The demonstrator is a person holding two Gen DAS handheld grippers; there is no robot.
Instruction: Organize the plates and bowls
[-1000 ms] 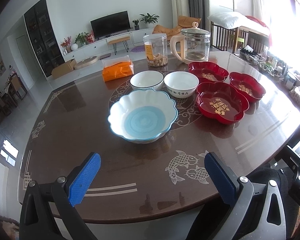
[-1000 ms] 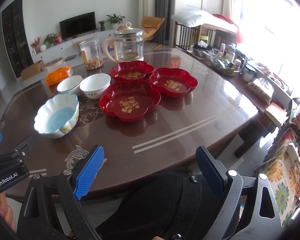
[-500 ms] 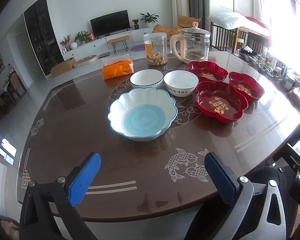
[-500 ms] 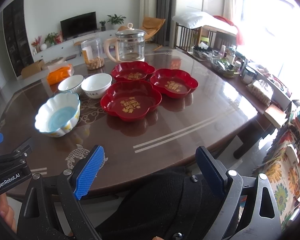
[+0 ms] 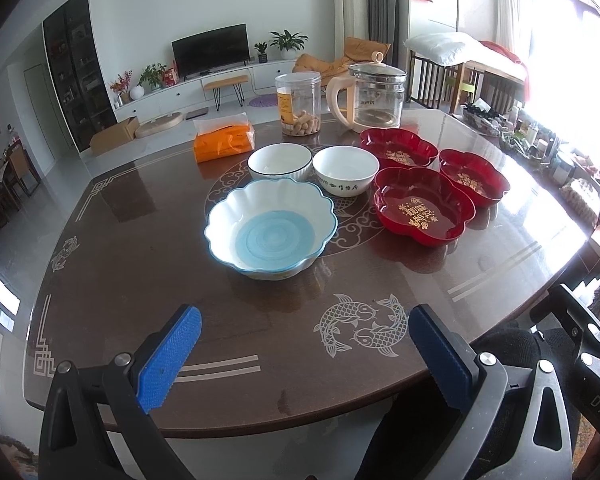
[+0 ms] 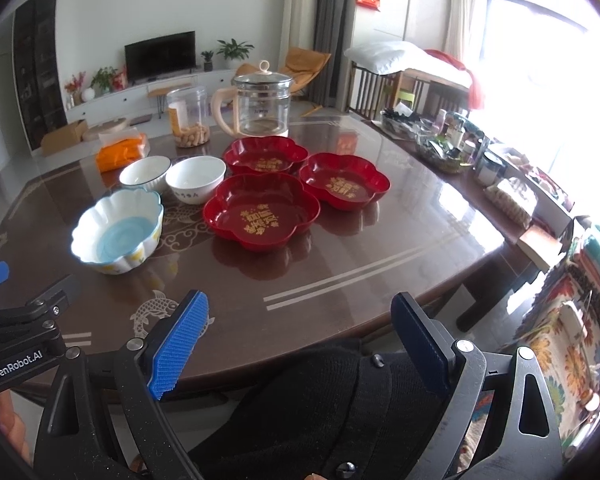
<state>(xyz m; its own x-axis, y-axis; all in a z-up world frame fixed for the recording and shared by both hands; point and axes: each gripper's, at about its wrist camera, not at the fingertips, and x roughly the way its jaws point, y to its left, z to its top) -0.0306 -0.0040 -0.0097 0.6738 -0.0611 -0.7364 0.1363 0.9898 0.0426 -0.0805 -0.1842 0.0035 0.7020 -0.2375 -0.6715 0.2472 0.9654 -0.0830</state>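
A scalloped white bowl with a blue inside (image 5: 271,232) (image 6: 116,230) stands mid-table. Behind it are two small white bowls (image 5: 280,160) (image 5: 346,170). To the right are three red flower-shaped plates: a near one (image 5: 422,210) (image 6: 260,210), a far one (image 5: 398,148) (image 6: 266,154) and a right one (image 5: 474,176) (image 6: 344,180). My left gripper (image 5: 304,324) is open and empty above the table's near edge, short of the blue bowl. My right gripper (image 6: 300,316) is open and empty at the near edge, in front of the red plates.
At the back of the dark glossy table (image 5: 140,264) stand a glass kettle (image 5: 376,96), a clear jar of peanuts (image 5: 299,104) and an orange tissue pack (image 5: 224,140). A side shelf crowded with small items (image 6: 460,148) runs along the right. My dark-clad lap (image 6: 320,400) is below.
Both views have pulled back and risen slightly, so the dishes sit a little farther off. Both grippers stay open and nothing on the table has moved.
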